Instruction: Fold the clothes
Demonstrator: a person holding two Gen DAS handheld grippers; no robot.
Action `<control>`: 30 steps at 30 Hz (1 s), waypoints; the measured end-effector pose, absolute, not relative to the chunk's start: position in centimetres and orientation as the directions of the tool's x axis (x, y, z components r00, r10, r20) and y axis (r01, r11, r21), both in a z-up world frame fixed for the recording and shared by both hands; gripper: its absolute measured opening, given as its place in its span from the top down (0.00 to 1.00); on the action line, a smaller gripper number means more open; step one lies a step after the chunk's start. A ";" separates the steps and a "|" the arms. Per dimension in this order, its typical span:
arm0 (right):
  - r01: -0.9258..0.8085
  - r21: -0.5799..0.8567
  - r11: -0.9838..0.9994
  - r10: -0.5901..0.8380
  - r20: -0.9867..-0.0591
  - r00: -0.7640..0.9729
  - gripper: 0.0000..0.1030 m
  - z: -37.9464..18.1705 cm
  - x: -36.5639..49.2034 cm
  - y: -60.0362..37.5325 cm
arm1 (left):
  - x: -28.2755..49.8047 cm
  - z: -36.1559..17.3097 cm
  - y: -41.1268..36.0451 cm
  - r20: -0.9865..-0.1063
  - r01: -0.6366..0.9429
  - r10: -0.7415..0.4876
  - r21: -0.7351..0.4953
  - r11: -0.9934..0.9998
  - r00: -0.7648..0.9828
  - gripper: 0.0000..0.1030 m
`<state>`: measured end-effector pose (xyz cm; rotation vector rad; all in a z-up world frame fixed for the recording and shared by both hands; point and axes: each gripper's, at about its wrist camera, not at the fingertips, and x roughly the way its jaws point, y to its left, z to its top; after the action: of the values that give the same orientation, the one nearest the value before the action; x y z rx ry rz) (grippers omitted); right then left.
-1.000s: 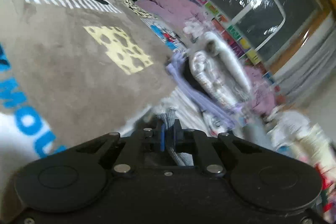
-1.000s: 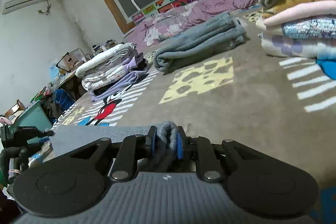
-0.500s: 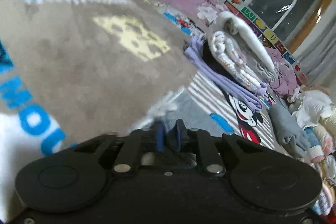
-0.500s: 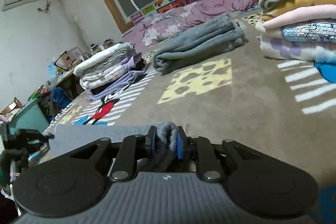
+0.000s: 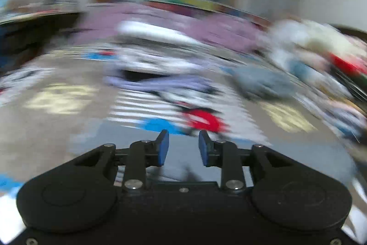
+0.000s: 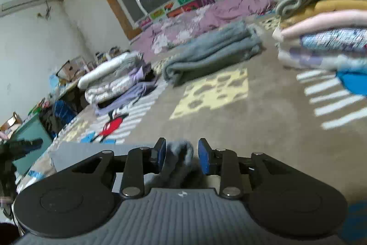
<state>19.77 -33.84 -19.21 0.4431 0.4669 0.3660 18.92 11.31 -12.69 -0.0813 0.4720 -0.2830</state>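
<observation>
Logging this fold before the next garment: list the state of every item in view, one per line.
Left hand-held gripper: jaws opening, nothing between them.
Right hand-held gripper: jaws opening, grey knitted garment fold between the pads, no longer pinched.
Grey fleece blanket: folded, lying on the rug.
White and lilac clothes pile: folded, stacked.
Pink, yellow and striped clothes stack: folded, stacked high.
Brown cartoon-print rug: spread flat.

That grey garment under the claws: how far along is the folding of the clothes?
Done, it seems: folded piles sit on the carpet, one tall stack at the right, another pile at the left, and a folded grey blanket. In hand: the right claw is opening, a bunched fold of the grey garment between its pads; the left claw is opening and empty. Left: cannot tell.
</observation>
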 end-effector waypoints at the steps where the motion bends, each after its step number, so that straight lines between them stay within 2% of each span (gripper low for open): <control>1: -0.234 0.478 0.847 0.420 -0.330 0.846 0.68 -18.7 19.4 -34.1 | 18.9 -13.1 10.3 -0.449 0.293 -0.320 -0.130 0.947 0.834 0.73; 4: -0.253 0.423 0.870 0.386 -0.266 0.883 0.68 -17.0 18.0 -34.6 | 18.9 -14.4 7.9 -0.482 0.382 -0.379 -0.097 0.919 0.790 0.73; 7: -0.359 0.381 0.852 0.462 -0.226 0.858 0.68 -16.1 16.9 -33.2 | 19.3 -15.4 6.9 -0.511 0.404 -0.394 -0.097 0.910 0.764 0.73; 8: -0.410 0.364 0.837 0.506 -0.227 0.832 0.68 -16.1 16.7 -32.2 | 19.7 -16.0 6.8 -0.538 0.398 -0.392 -0.111 0.911 0.746 0.65; 9: -0.455 0.337 0.824 0.542 -0.238 0.806 0.68 -16.1 16.5 -31.0 | 20.4 -16.9 6.7 -0.585 0.383 -0.378 -0.123 0.916 0.718 0.56; 10: -0.477 0.301 0.826 0.553 -0.267 0.789 0.69 -16.3 16.4 -29.8 | 21.0 -17.6 6.6 -0.607 0.374 -0.364 -0.117 0.920 0.706 0.56; 12: -0.433 0.218 0.874 0.485 -0.435 0.759 0.70 -18.1 18.0 -27.8 | 21.0 -17.5 6.5 -0.605 0.380 -0.361 -0.104 0.919 0.710 0.56; 13: -0.409 0.216 0.887 0.461 -0.483 0.745 0.78 -18.9 18.9 -27.7 | 21.0 -17.5 6.5 -0.604 0.380 -0.361 -0.102 0.919 0.710 0.56; 15: -0.378 0.282 0.882 0.471 -0.481 0.740 0.85 -19.4 19.7 -28.8 | 20.8 -17.5 6.4 -0.603 0.383 -0.360 -0.098 0.919 0.712 0.56; 17: -0.372 0.294 0.880 0.472 -0.465 0.749 0.86 -19.0 19.5 -29.5 | 20.7 -17.5 6.3 -0.599 0.395 -0.365 -0.088 0.915 0.713 0.56; 18: -0.377 0.297 0.877 0.477 -0.443 0.759 0.84 -18.6 19.2 -29.7 | 20.5 -17.3 6.2 -0.592 0.402 -0.367 -0.079 0.912 0.718 0.56; 20: -0.403 0.294 0.867 0.492 -0.371 0.788 0.70 -17.8 18.2 -29.6 | 19.8 -16.9 6.3 -0.563 0.403 -0.362 -0.054 0.913 0.743 0.56; 22: -0.379 0.272 0.885 0.459 -0.370 0.808 0.57 -17.9 18.4 -29.5 | 19.8 -16.8 6.4 -0.557 0.390 -0.348 -0.048 0.920 0.754 0.54; 24: -0.330 0.288 0.899 0.430 -0.434 0.792 0.60 -19.0 19.6 -29.7 | 20.5 -17.5 6.5 -0.592 0.370 -0.324 -0.046 0.928 0.738 0.52; 25: -0.312 0.298 0.902 0.421 -0.451 0.787 0.66 -19.2 19.9 -30.0 | 20.5 -17.4 6.3 -0.587 0.370 -0.318 -0.035 0.929 0.745 0.52; 28: -0.308 0.297 0.904 0.418 -0.452 0.788 0.68 -19.2 20.2 -30.1 | 19.6 -16.1 5.3 -0.526 0.382 -0.310 0.032 0.924 0.792 0.52; 30: -0.320 0.267 0.909 0.411 -0.437 0.800 0.68 -18.7 19.6 -29.8 | 19.2 -15.6 4.6 -0.486 0.403 -0.338 0.033 0.914 0.806 0.52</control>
<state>19.57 -29.77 -18.70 0.1842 0.5097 0.3942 19.21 4.60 -15.61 0.1370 0.4933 -0.3980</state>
